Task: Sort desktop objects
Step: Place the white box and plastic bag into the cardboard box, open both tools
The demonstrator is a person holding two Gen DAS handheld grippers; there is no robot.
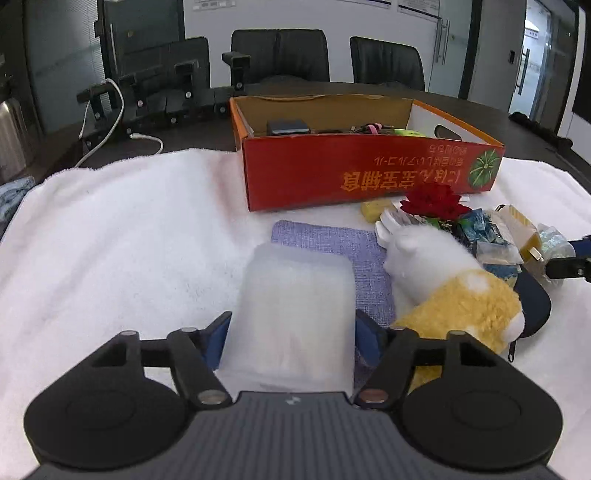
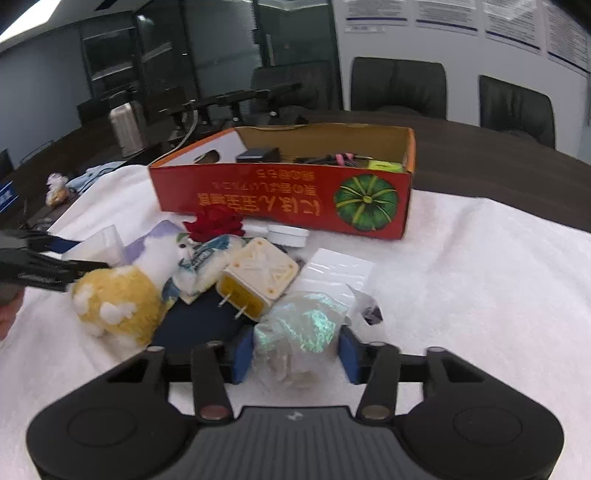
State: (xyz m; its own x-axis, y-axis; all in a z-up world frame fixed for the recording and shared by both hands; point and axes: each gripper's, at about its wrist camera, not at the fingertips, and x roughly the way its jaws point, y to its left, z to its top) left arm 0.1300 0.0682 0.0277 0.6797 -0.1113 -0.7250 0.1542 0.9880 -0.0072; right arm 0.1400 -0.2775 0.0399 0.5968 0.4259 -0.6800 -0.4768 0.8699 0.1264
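The left gripper (image 1: 291, 338) clasps a frosted case (image 1: 291, 317) on the towel (image 1: 129, 229). Only the right view shows the right gripper (image 2: 295, 354) clenching a shiny bag (image 2: 299, 328) beside the charger (image 2: 255, 280).

Both views were bright and evenly lit, with soft indoor light from above and no hard shadows on the white towel (image 1: 110, 229) — only a faint shade beneath the red box (image 1: 369, 173). Daylight glowed through the glass door (image 1: 543, 62) at the far right of the left wrist view. The towel was nearly washed out, its weave lost in places. Fisheye bending curved the table edge and walls, and the corners went dark. The right wrist view was softer — smeared by motion blur, most plainly on the chairs (image 2: 399, 85) and the wall posters (image 2: 443, 14). The iridescent wrapped bundle (image 2: 299, 332) caught a greenish sheen.
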